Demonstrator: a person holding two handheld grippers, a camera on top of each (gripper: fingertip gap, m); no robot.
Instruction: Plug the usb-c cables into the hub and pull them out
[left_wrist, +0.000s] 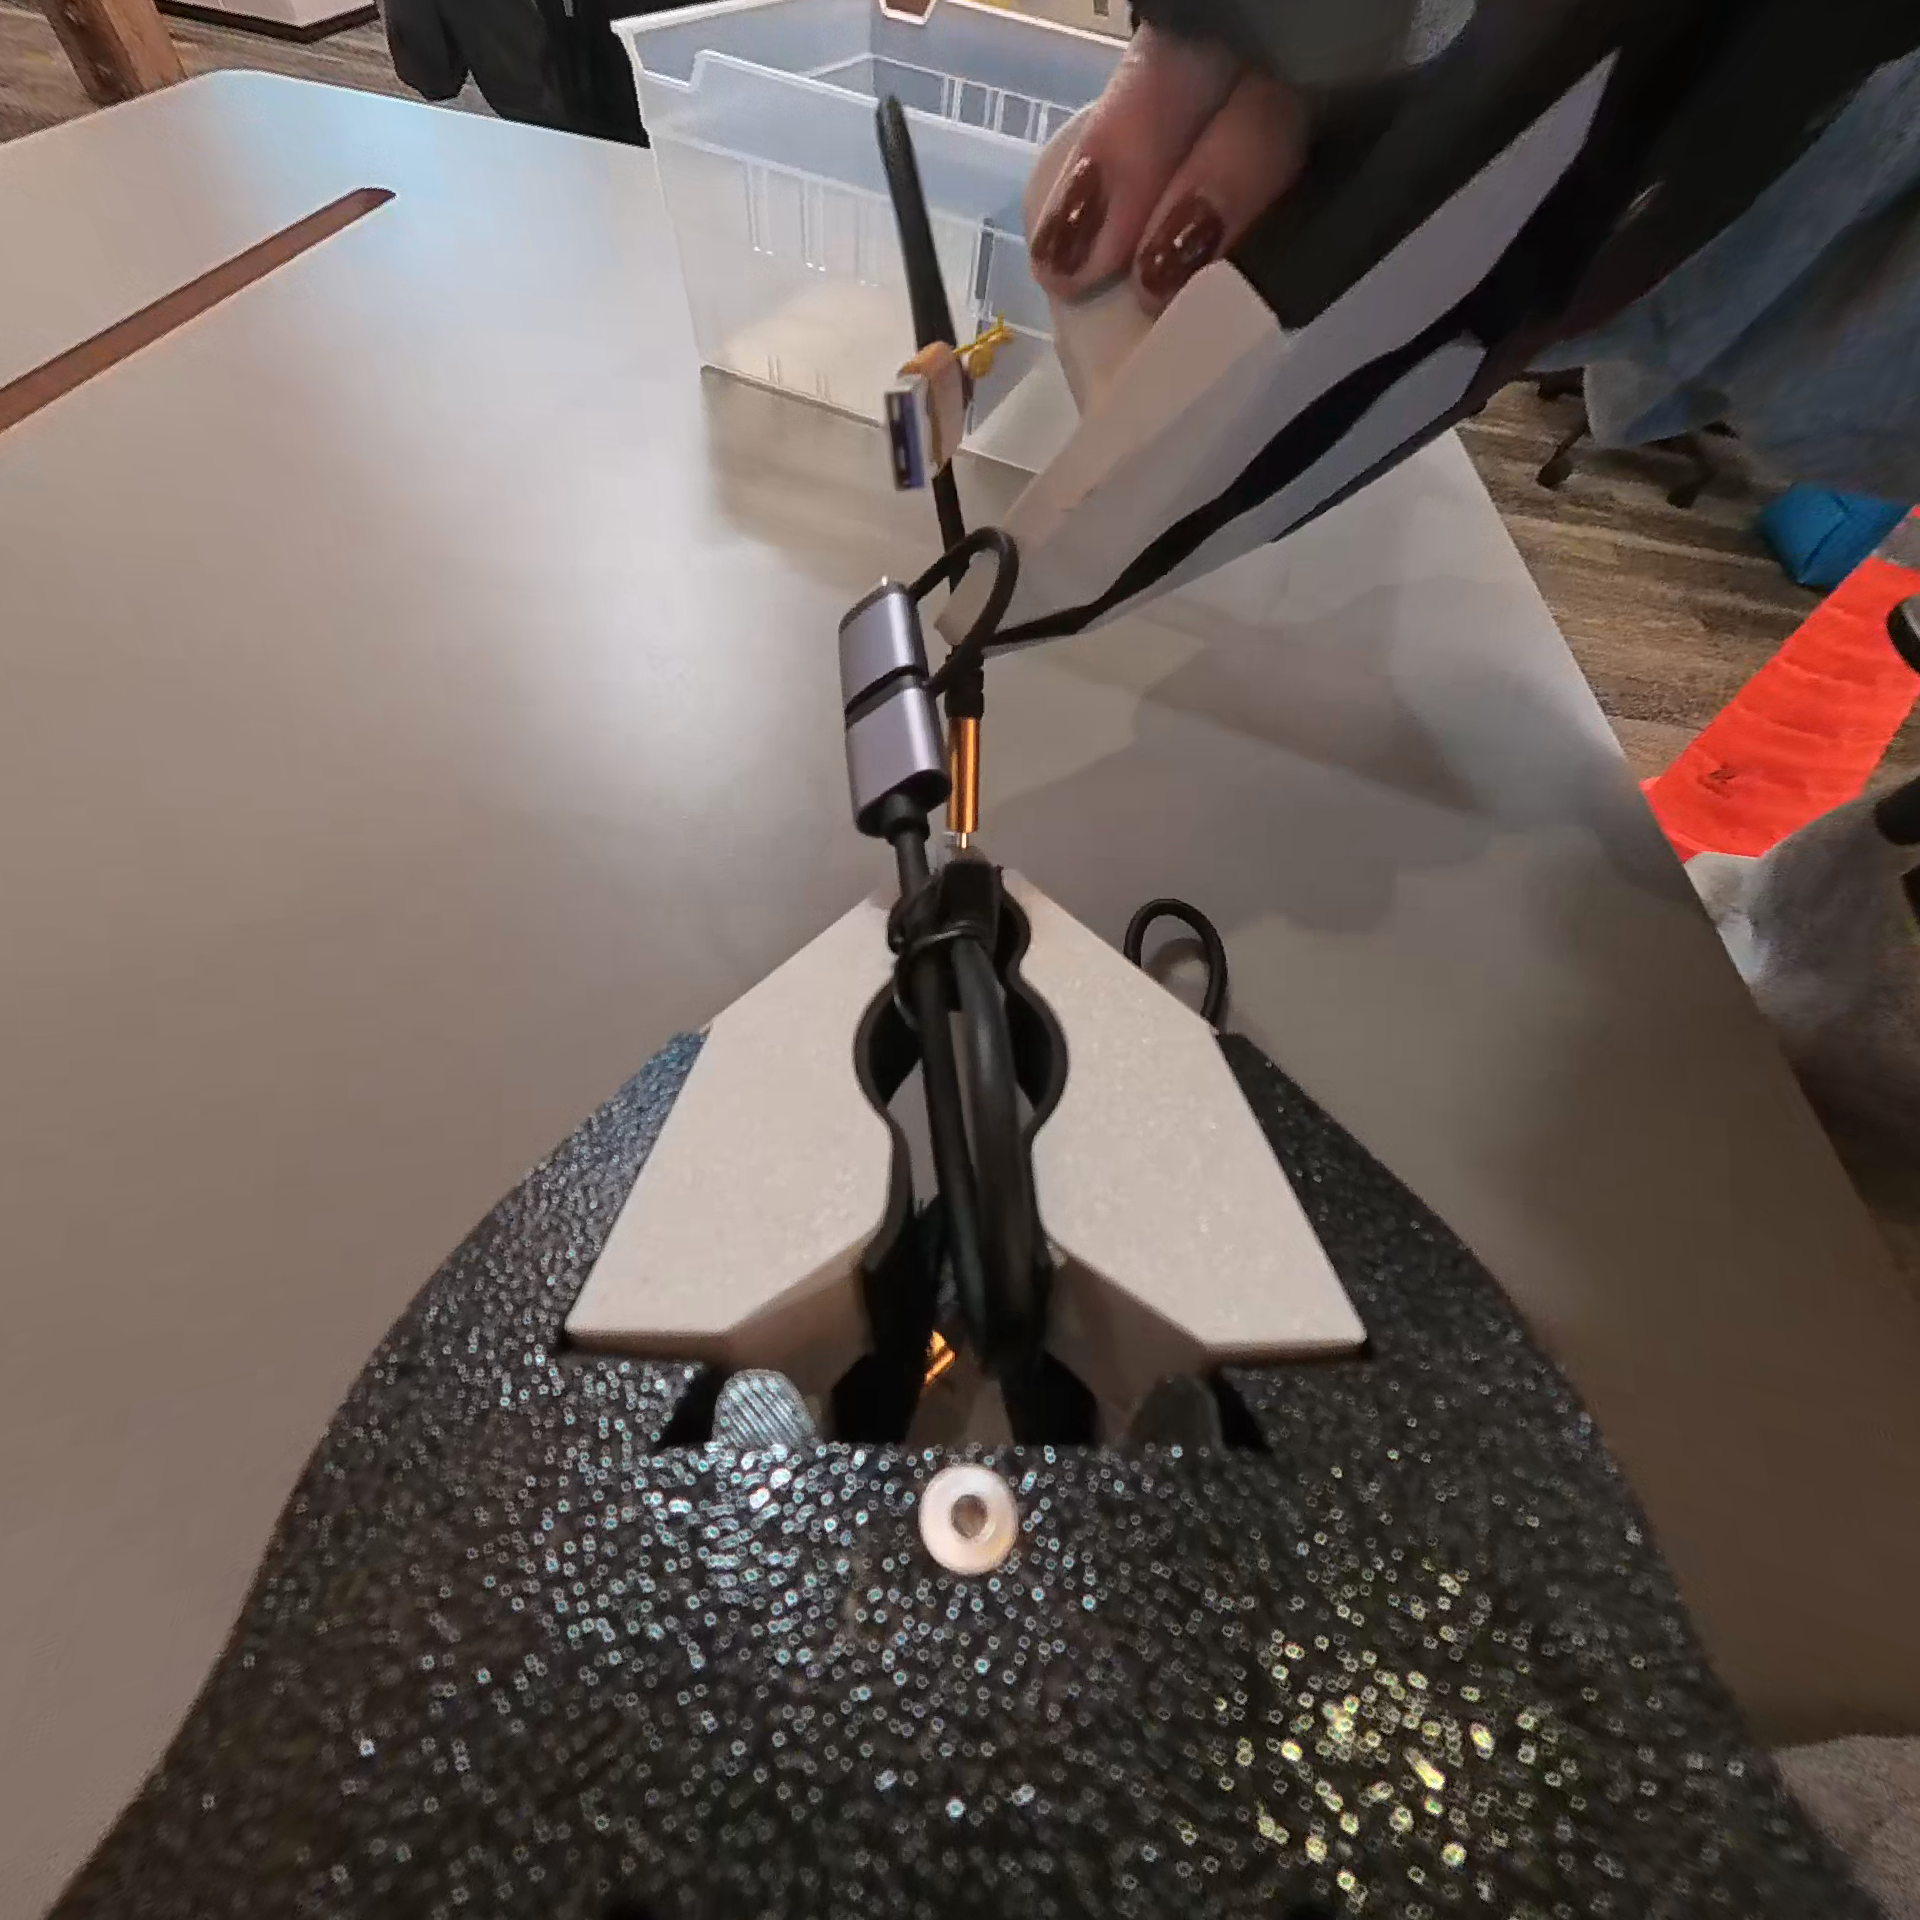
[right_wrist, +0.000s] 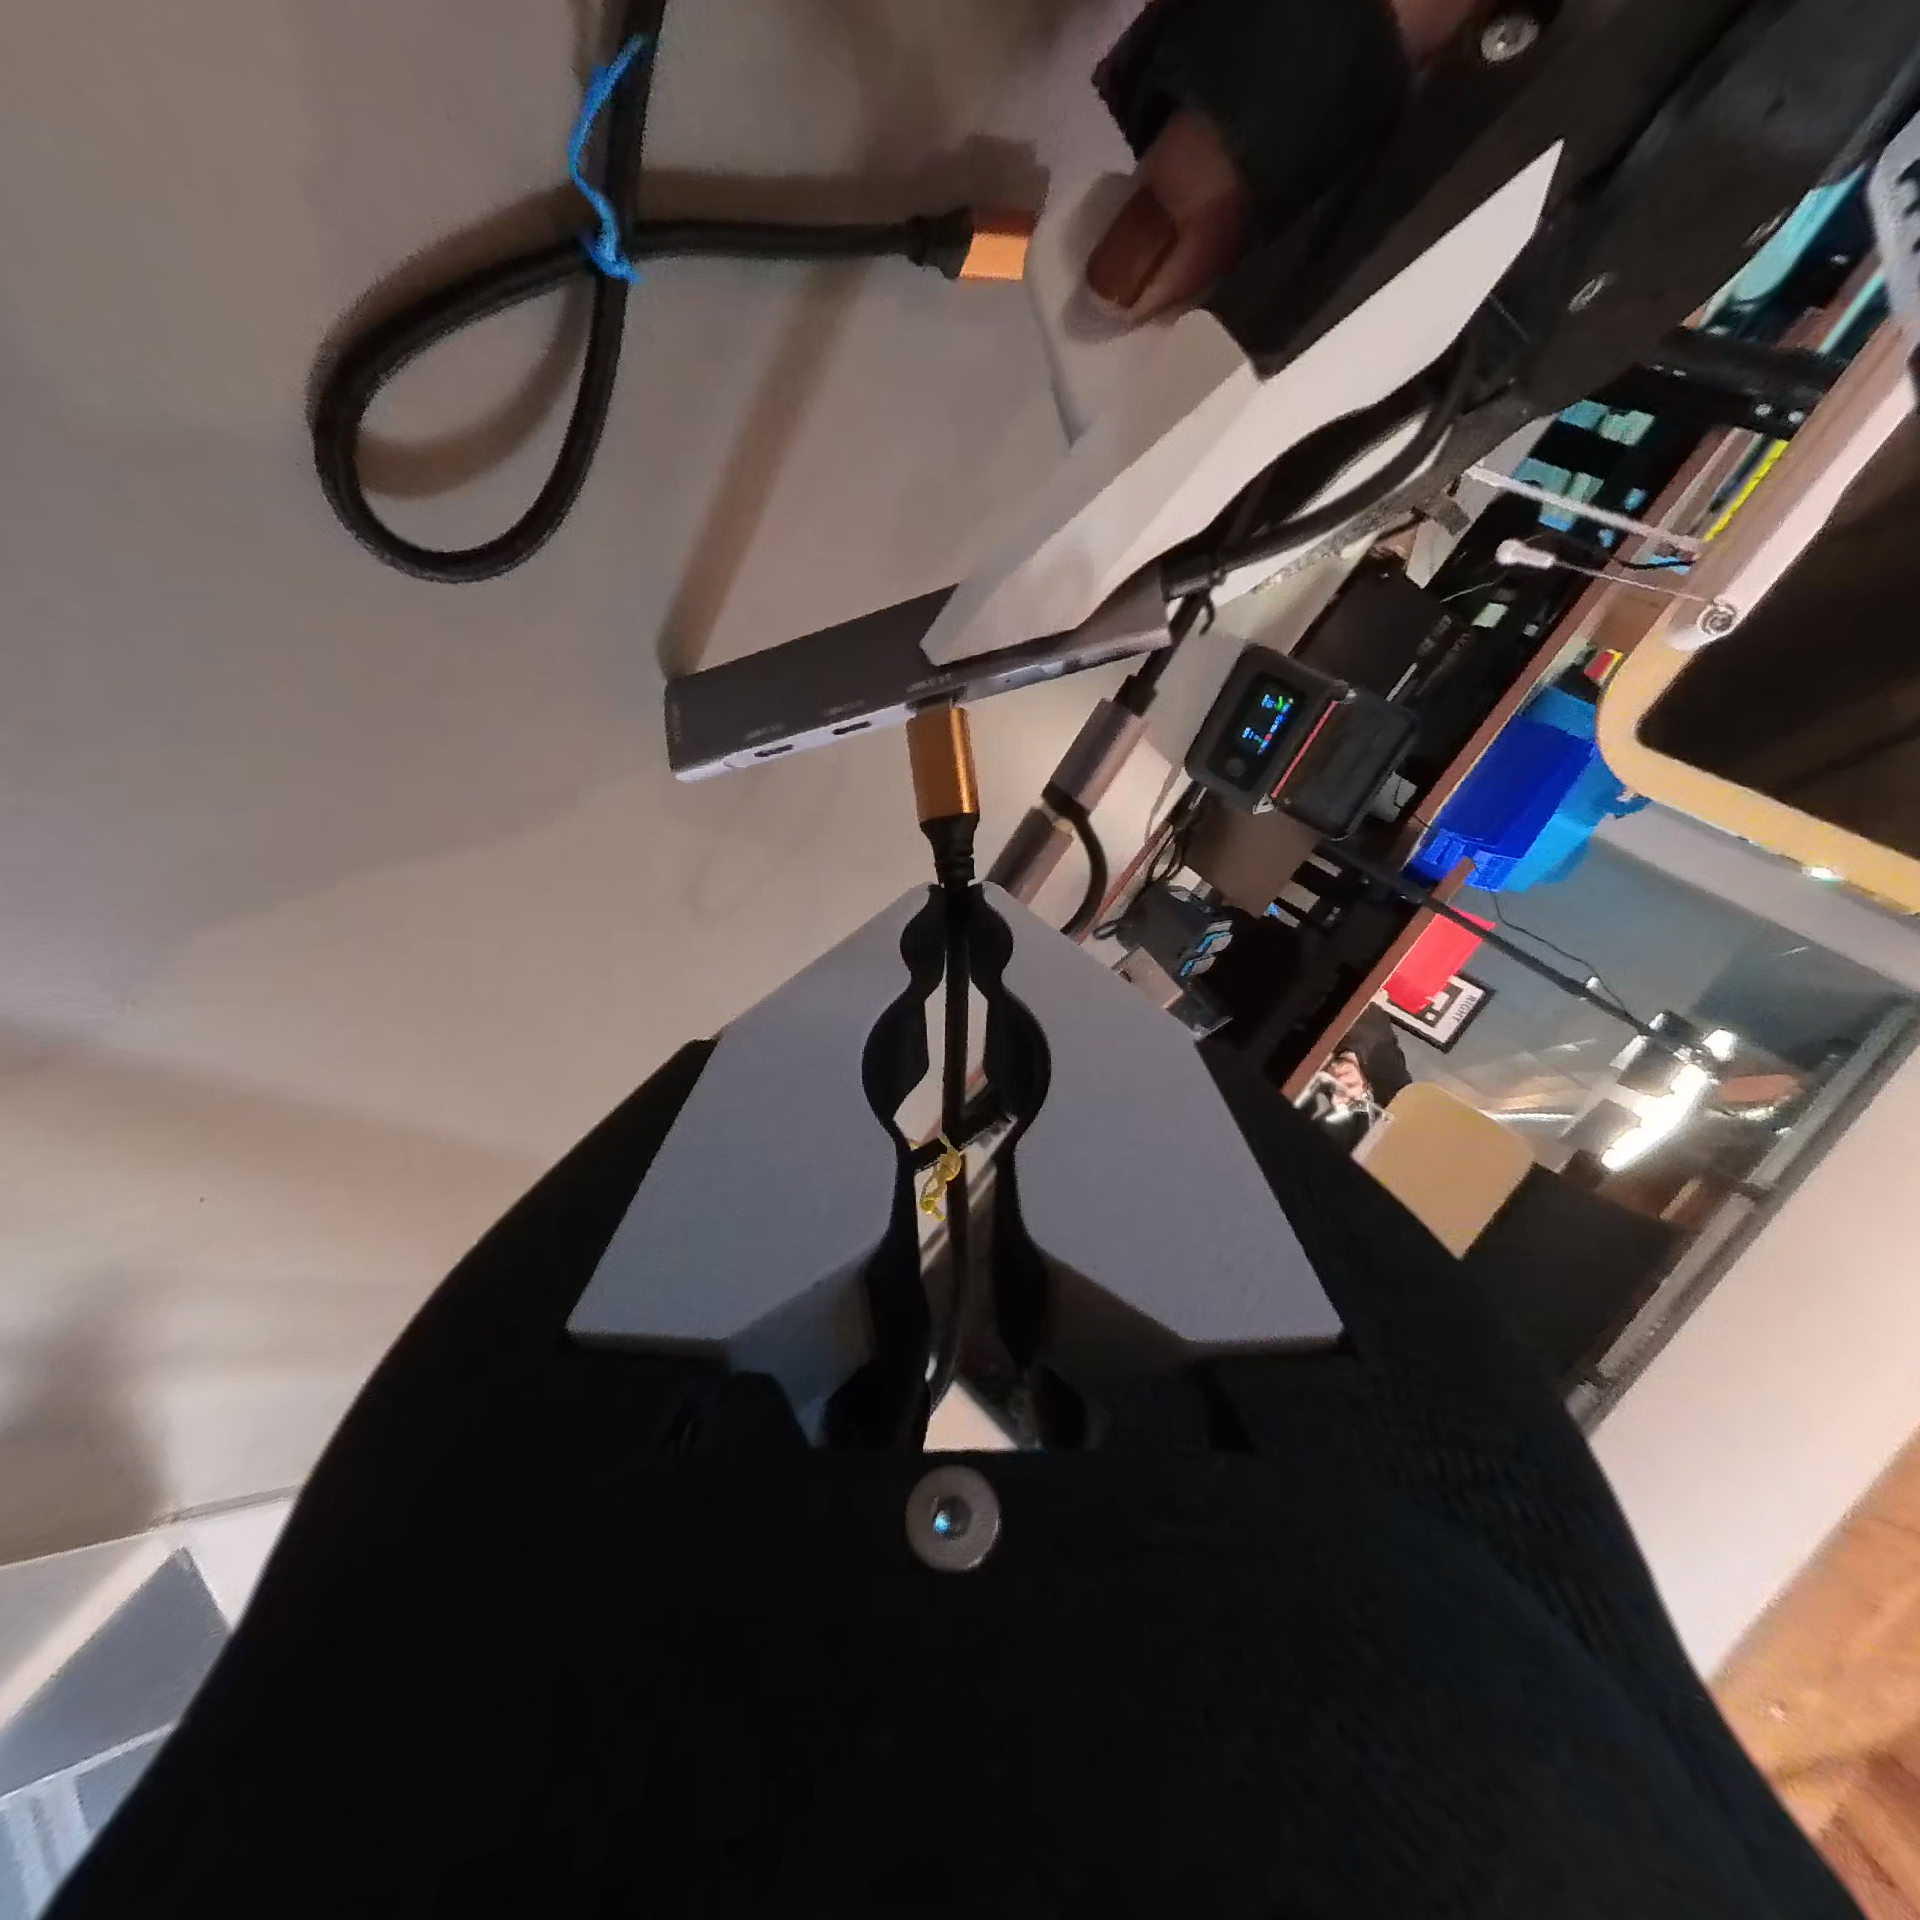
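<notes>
On the left, a spare looped cable (right_wrist: 468, 416) is left lying on the worktop (right_wrist: 208, 831). In the middle, the hub (right_wrist: 810, 696) is held up off it by the left claw (left_wrist: 945, 883), which is shut tight w/ black cord bunched in too. The orange plug (right_wrist: 942, 764) is pressed vs. a port; how deep can't be told. Its thin cable (right_wrist: 951, 1039), not the plug, is pinched by the closed right claw (right_wrist: 951, 894). If pushed or pulled crooked, the plug could be bent, or the hub twisted loose.
</notes>
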